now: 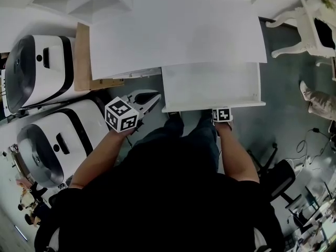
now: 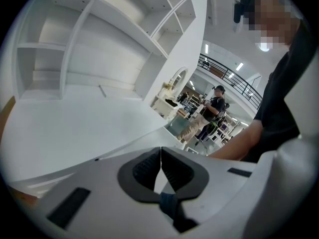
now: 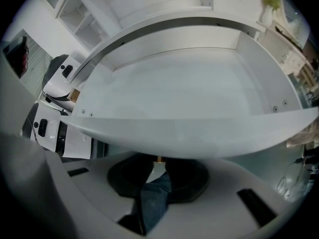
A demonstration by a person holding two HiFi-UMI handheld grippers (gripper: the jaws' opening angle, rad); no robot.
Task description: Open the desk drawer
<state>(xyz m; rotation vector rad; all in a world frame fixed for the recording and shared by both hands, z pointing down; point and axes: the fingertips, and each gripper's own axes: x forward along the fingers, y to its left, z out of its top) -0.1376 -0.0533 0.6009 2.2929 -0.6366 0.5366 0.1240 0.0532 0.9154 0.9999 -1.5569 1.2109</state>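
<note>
Already the drawer (image 1: 210,85) stands well out from under the worktop (image 1: 178,35), its bare white bottom stretching away ahead of the right tool (image 3: 160,166), so the pull looks to be in its last stretch. That tool sits tucked beneath the drawer's front panel, its jaws narrowed onto a small tan handle (image 3: 159,159) just under the panel's lower edge; the grip itself is partly hidden by the panel, so I judge it as a hold. What remains calls for a steady, level draw straight back toward the person. The right forearm reaches forward with the tool aimed steeply down. The left tool (image 1: 152,100) hangs just off the drawer's near left corner, tilted gently downward, jaws pressed together on nothing.
</note>
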